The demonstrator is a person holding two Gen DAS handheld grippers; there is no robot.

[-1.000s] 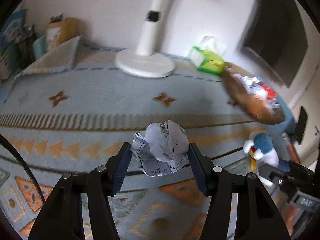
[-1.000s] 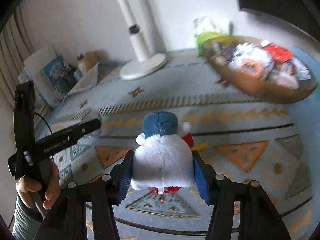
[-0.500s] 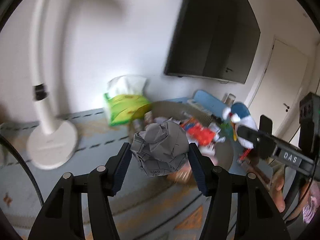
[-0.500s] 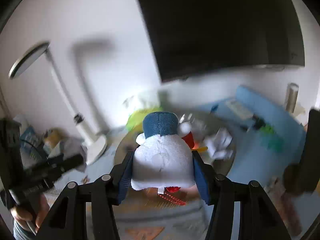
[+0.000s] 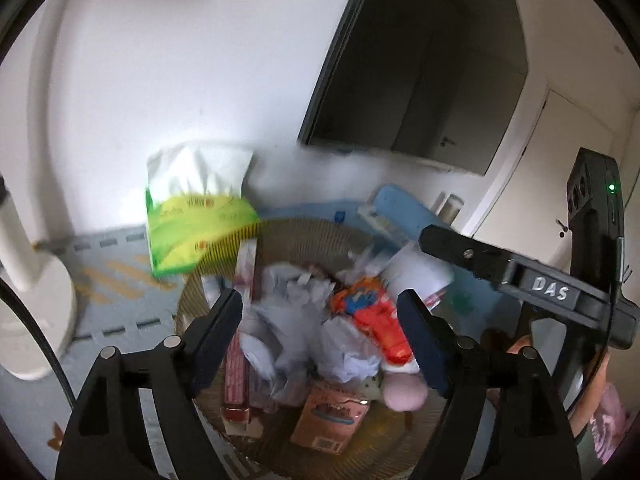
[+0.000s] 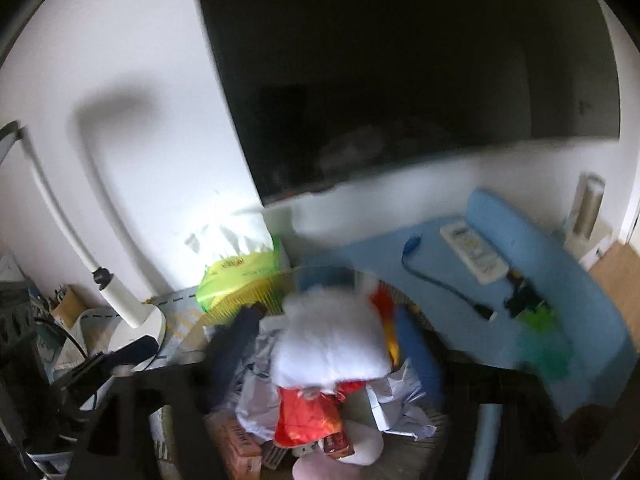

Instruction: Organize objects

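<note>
In the left wrist view my left gripper (image 5: 320, 312) hangs over the round woven basket (image 5: 192, 296), its jaws opening. The crumpled paper ball (image 5: 288, 320), blurred, lies loose between and below the pads among other paper and packets. In the right wrist view my right gripper (image 6: 326, 344) is over the same basket (image 6: 416, 456), jaws opening too. The white and blue plush toy (image 6: 332, 340) is blurred between the fingers (image 6: 236, 344), with gaps on both sides, above the pile.
A green tissue pack (image 5: 196, 232) leans at the basket's far rim. The white lamp base (image 5: 32, 308) stands at left. A dark screen (image 5: 420, 80) hangs on the wall. A light blue mat (image 6: 520, 280) with a remote (image 6: 476, 252) lies right.
Both grippers swung from over the patterned rug to above the basket. Their jaws have widened, and the paper ball and the plush toy have come free of the pads.
</note>
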